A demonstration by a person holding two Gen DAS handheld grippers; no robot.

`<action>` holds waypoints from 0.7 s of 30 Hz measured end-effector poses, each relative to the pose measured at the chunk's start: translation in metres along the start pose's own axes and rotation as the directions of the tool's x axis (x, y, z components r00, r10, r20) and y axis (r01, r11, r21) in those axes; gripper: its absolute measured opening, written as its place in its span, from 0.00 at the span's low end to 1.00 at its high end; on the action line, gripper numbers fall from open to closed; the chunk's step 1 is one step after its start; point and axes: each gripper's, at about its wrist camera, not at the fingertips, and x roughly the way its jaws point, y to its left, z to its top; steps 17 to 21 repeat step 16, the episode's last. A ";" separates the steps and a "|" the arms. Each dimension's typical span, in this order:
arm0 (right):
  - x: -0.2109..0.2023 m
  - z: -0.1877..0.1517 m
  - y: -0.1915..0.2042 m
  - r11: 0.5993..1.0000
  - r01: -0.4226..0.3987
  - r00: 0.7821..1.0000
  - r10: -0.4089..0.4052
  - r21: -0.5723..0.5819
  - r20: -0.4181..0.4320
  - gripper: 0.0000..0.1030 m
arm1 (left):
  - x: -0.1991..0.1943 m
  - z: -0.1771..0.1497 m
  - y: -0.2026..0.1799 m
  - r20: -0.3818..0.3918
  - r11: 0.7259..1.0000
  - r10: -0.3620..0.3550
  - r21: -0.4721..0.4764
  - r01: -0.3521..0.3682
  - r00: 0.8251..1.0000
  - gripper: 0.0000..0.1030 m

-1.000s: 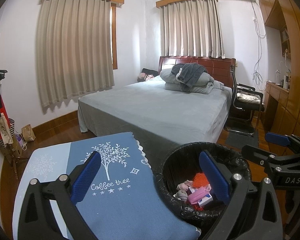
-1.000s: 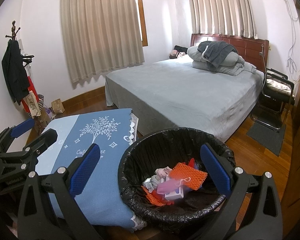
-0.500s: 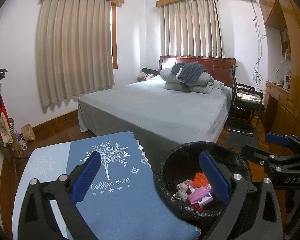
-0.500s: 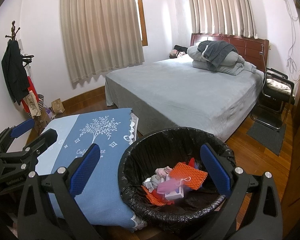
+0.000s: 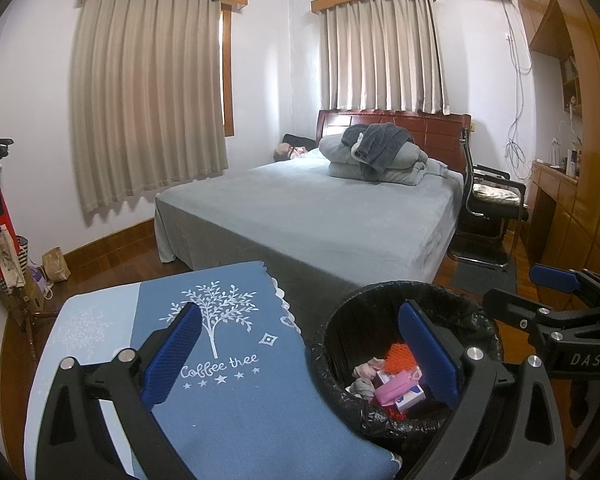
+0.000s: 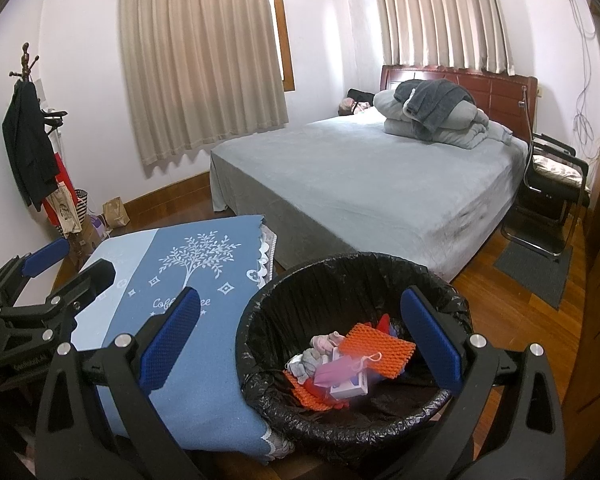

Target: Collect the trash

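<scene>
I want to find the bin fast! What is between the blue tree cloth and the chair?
The black-lined trash bin stands right beside the blue tree cloth; past it, bare wood floor and a grey mat reach the chair. The right wrist view shows it.

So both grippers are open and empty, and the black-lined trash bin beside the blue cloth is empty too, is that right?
Not quite. Both the left gripper and right gripper are open and empty, but the trash bin beside the blue cloth already holds trash, including orange mesh; the right wrist view shows it.
</scene>
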 end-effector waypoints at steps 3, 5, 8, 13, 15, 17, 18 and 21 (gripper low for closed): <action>0.000 0.000 0.000 1.000 0.000 1.000 0.000 0.000 0.000 0.95 | 0.001 -0.001 0.000 -0.002 1.000 0.000 -0.001 0.000 1.000 0.94; 0.000 0.000 0.000 1.000 0.000 1.000 0.000 0.001 -0.001 0.95 | 0.001 -0.001 0.000 -0.003 1.000 -0.001 -0.002 0.001 1.000 0.94; 0.000 0.001 -0.001 1.000 -0.001 1.000 0.001 0.001 -0.001 0.95 | 0.000 -0.004 0.000 -0.004 1.000 -0.002 -0.007 0.002 1.000 0.94; -0.001 0.002 0.001 1.000 -0.001 1.000 0.001 0.002 -0.002 0.95 | -0.001 -0.009 -0.001 -0.005 1.000 -0.002 -0.004 0.002 1.000 0.94; -0.001 0.002 0.000 1.000 -0.001 1.000 0.001 0.002 -0.001 0.95 | 0.000 -0.007 -0.001 -0.005 1.000 -0.002 -0.005 0.002 1.000 0.94; -0.002 0.002 0.001 1.000 -0.001 1.000 0.001 0.002 0.000 0.95 | 0.000 -0.007 -0.001 -0.005 1.000 -0.002 -0.005 0.002 1.000 0.94; -0.002 0.002 0.001 1.000 -0.001 1.000 0.001 0.002 0.000 0.95 | 0.000 -0.007 -0.001 -0.005 1.000 -0.002 -0.005 0.002 1.000 0.94; -0.002 0.002 0.001 1.000 -0.001 1.000 0.001 0.002 0.000 0.95 | 0.000 -0.007 -0.001 -0.005 1.000 -0.002 -0.005 0.002 1.000 0.94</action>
